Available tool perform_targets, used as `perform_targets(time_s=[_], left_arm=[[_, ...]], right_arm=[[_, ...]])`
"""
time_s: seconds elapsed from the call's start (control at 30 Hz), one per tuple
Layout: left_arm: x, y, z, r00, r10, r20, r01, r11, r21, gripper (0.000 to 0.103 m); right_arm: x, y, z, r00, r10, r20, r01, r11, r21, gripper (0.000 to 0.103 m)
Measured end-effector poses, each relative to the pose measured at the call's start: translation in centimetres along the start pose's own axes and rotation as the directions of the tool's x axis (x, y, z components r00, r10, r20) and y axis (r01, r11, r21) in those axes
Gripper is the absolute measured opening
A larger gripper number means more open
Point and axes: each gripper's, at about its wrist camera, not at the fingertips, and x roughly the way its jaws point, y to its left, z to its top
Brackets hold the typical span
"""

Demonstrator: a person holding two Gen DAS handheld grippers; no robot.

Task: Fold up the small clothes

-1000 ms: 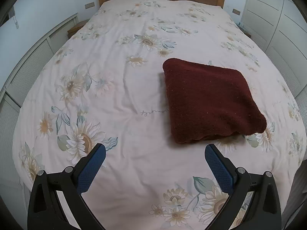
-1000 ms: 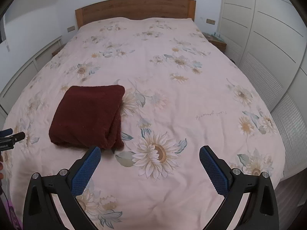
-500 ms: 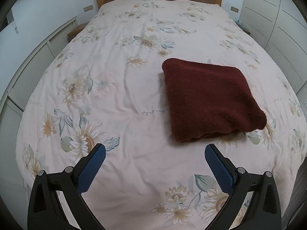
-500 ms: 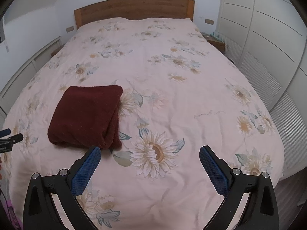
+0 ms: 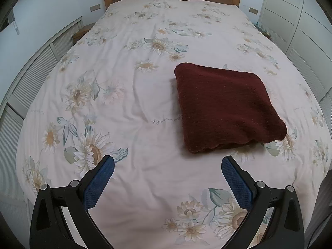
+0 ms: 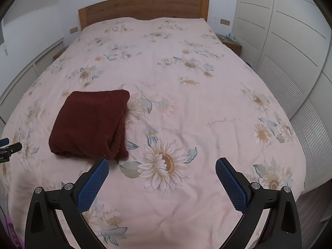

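A dark red folded cloth is laid flat on the bed (flowered cover). The left claw is held spread and empty, with the cloth just ahead and to its right. The right claw is likewise spread wide, the cloth lying ahead to its left, untouched.

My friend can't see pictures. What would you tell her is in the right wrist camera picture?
A dark red folded cloth lies on a big bed with a pale pink sunflower cover. The open right gripper with blue pads hovers near the foot of the bed, holding nothing. A wooden headboard and white closet doors stand behind.
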Motion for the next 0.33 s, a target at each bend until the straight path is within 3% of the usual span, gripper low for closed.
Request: perform_targets(time_s=[0.33], left_arm=[[0.00,0.09,0.04,1.000,-0.004,-0.002,0.004,1.000,-0.003,0.102]], right_arm=[[0.52,-0.11,-0.11,1.000,0.006,-0.011,-0.006,1.000,-0.001,0.102]])
